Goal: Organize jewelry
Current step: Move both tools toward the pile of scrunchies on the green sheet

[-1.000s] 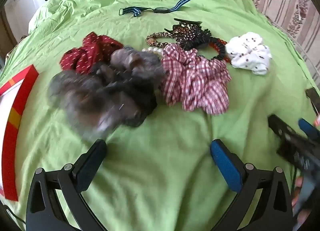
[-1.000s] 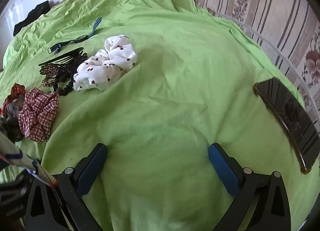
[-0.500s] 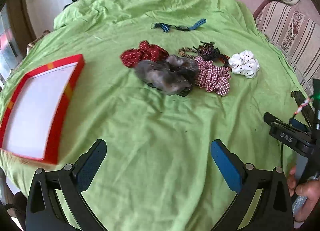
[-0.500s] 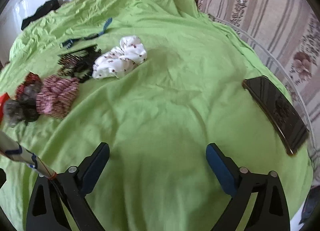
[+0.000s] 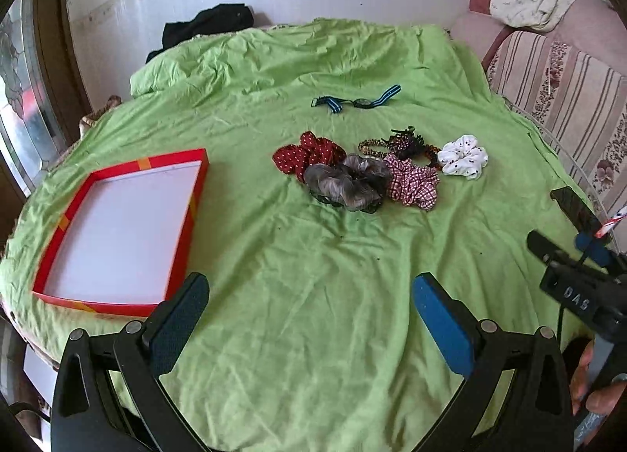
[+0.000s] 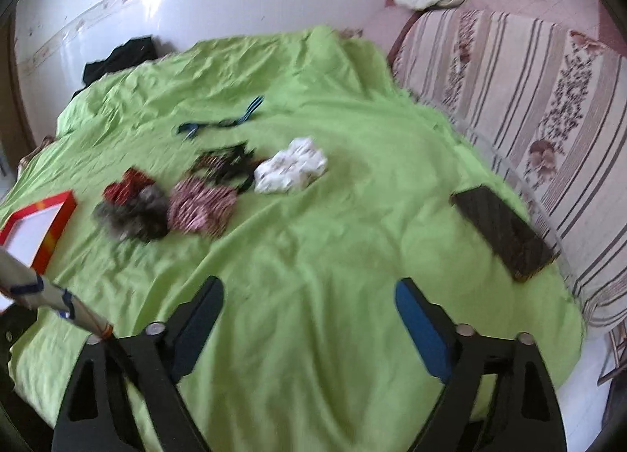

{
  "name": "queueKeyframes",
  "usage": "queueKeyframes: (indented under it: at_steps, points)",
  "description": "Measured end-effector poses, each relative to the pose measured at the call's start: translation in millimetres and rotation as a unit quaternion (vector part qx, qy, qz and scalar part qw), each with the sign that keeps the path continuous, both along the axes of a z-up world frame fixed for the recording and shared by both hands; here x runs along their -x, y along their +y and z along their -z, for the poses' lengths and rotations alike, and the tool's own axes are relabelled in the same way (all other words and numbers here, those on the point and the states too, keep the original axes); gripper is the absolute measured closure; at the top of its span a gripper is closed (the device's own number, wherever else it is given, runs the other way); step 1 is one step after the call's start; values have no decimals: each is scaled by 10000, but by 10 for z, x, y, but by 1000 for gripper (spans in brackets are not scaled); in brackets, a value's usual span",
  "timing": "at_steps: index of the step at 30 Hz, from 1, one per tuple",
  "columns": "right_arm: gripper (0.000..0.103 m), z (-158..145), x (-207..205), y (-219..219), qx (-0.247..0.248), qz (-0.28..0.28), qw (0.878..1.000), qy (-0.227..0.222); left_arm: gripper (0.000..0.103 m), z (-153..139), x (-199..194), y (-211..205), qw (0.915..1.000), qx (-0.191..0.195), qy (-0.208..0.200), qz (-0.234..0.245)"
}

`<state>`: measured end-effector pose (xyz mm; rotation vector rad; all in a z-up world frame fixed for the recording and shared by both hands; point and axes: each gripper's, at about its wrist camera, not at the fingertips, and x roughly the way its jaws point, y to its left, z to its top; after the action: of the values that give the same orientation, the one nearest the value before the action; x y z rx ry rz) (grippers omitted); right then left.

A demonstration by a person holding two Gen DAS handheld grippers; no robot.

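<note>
A wrinkled green sheet [image 5: 313, 295] covered the whole surface, with a white wall behind it and a striped sofa [image 6: 529, 99] along the right edge of both views. At the bottom of the left wrist view the left gripper [image 5: 311, 307] stood with its two fingers spread wide apart, and nothing was between them except bare sheet. The right gripper [image 6: 309, 307] in its own view was spread in the same way and held nothing; it also appeared at the right edge of the left wrist view, near a dark phone [image 6: 503, 232] that lay on the sheet. Well above the left gripper, in the middle of the frame, the jewelry lay in one cluster: a grey scrunchie [image 5: 345, 183] in front, touching a red dotted scrunchie [image 5: 305, 156] on its left and a red checked scrunchie [image 5: 411, 185] on its right. Behind the checked one lay a dark hair claw with beaded bands [image 5: 403, 142], and just beside these, to the right, a white dotted scrunchie [image 5: 464, 157]. Further up the frame, apart from the cluster, lay a watch with a blue striped strap [image 5: 356, 101]. At the left of the frame lay a red tray [image 5: 188, 216] with a white bottom, well apart from the cluster. A black cloth [image 5: 203, 26] lay at the far edge, by the wall.
</note>
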<state>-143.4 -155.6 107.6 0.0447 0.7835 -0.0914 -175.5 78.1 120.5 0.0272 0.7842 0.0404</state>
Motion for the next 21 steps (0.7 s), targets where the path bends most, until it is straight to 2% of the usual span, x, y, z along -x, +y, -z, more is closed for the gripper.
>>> queueKeyframes:
  at_steps: [3, 10, 12, 16, 21]
  points:
    - [16, -71, 125, 65, -54, -10, 10000, -77, 0, -101, 120, 77, 9999, -54, -116, -48]
    - [13, -562, 560, 126, 71, 114, 9942, -1063, 0, -488, 450, 562, 9966, 53, -610, -549]
    - [12, -636, 598, 176, 232, -10, 9948, -987, 0, -604, 550, 735, 9942, 129, -770, -737]
    - [12, -700, 659, 225, -63, -280, 9964, -802, 0, -753, 650, 1014, 9907, 156, -936, -980]
    - [12, -661, 515, 296, -276, -530, 9965, -586, 0, -685, 504, 1214, 9912, 248, -725, -1076]
